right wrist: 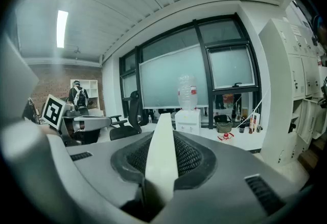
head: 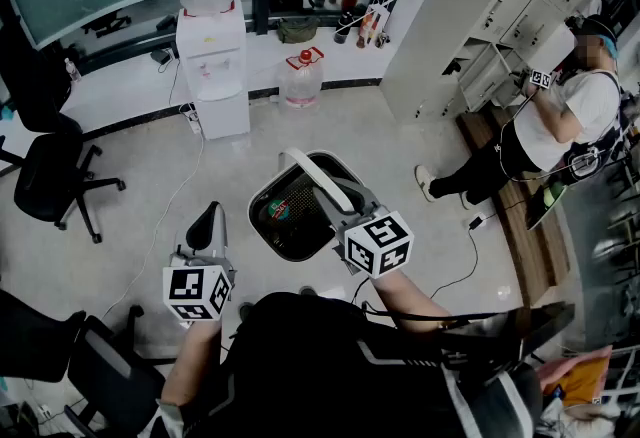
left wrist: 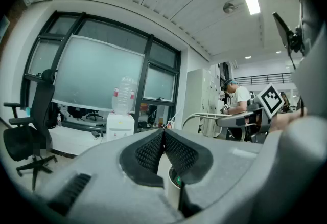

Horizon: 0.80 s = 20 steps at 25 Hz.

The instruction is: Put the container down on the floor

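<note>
A pale tiled office floor [head: 130, 226] spreads under the scene, with a water dispenser [head: 215, 66] by the far wall. At near left the left gripper [head: 209, 218] has its jaws together on nothing. Just right of it the container [head: 285, 216] hangs by its white handle [head: 318, 176], which runs far-left to near-right. The right gripper [head: 345, 204] is clamped on the handle's near end. The container appears to be clear of the floor directly below, so the right hand should lower it straight down.
</note>
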Available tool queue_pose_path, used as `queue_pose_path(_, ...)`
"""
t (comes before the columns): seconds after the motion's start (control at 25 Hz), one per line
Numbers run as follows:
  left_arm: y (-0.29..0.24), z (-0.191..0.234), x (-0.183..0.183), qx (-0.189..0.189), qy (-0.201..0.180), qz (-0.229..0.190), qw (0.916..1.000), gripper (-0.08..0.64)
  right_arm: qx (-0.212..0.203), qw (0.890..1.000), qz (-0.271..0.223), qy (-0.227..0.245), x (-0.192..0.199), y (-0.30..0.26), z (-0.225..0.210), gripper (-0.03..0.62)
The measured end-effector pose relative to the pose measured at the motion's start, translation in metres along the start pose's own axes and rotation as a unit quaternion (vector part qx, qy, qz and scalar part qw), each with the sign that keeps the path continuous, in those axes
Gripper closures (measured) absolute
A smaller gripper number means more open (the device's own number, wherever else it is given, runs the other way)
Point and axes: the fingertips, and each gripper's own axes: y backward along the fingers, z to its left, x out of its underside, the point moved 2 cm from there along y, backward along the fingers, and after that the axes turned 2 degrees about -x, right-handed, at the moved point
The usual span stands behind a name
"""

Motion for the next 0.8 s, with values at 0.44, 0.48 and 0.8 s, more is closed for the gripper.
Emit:
queue_pose_path(0.44,0.016,0.015,0.002,0.001,0.010,-0.013,0.9999,0.550,0.003,1.000,-0.008,-0.001,-0.002,-0.005,0.007,0.508)
queue_pose_path(0.48,0.017,0.016,0.001,0.002,0.011,-0.014,0.9998,0.549,0.004,1.000,-0.009,-0.004,-0.002,-0.005,0.008,0.508)
queue_pose_path(0.8,0.037,0.030,0.006,0.004,0.017,-0.011,0.9998,0.549,0.010,1.000,-0.009,-0.020,-0.002,-0.011,0.022,0.506)
